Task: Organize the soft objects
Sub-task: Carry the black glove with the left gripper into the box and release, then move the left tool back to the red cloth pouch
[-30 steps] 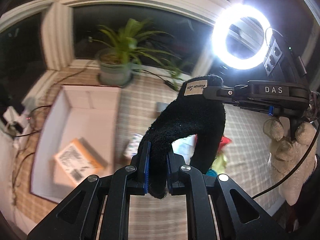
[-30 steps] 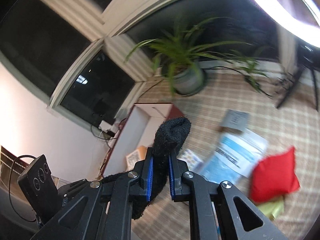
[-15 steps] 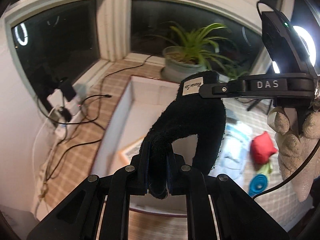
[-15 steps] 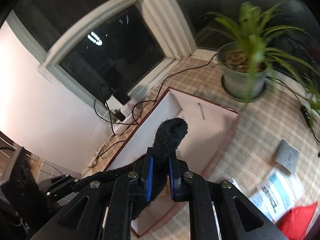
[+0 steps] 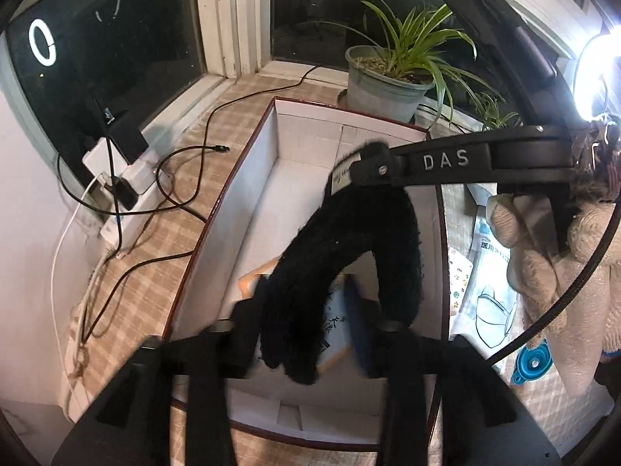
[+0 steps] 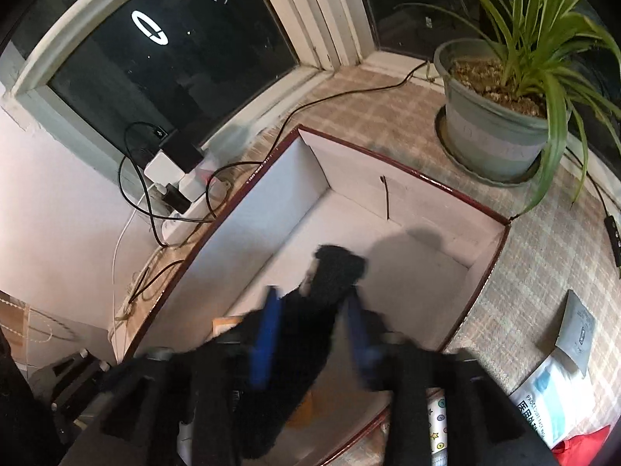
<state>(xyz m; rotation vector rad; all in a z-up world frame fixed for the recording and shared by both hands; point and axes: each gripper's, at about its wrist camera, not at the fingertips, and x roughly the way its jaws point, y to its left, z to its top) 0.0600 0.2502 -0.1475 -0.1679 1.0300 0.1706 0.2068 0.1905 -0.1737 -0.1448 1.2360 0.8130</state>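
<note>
A black fuzzy glove (image 5: pixel 341 248) hangs in an arch over the open white cardboard box (image 5: pixel 264 178). My left gripper (image 5: pixel 306 310) is open, its blurred jaws spread on either side of the glove's near end. My right gripper (image 6: pixel 312 326) is open too, the glove (image 6: pixel 326 291) loose between its blue pads (image 6: pixel 266 334). The box (image 6: pixel 271 209) lies right below both grippers. An orange packet (image 5: pixel 252 283) lies on the box floor, mostly hidden by the glove.
A potted spider plant (image 6: pixel 500 116) stands behind the box. A power strip with chargers and cables (image 5: pixel 120 171) lies to its left. Paper packets (image 5: pixel 489 295), a blue silicone funnel (image 5: pixel 533 361) and a red cushion (image 6: pixel 582 440) lie on the checked cloth to the right.
Both grippers have gone from shut on the glove to open. They have moved further over the box and lower toward it.
</note>
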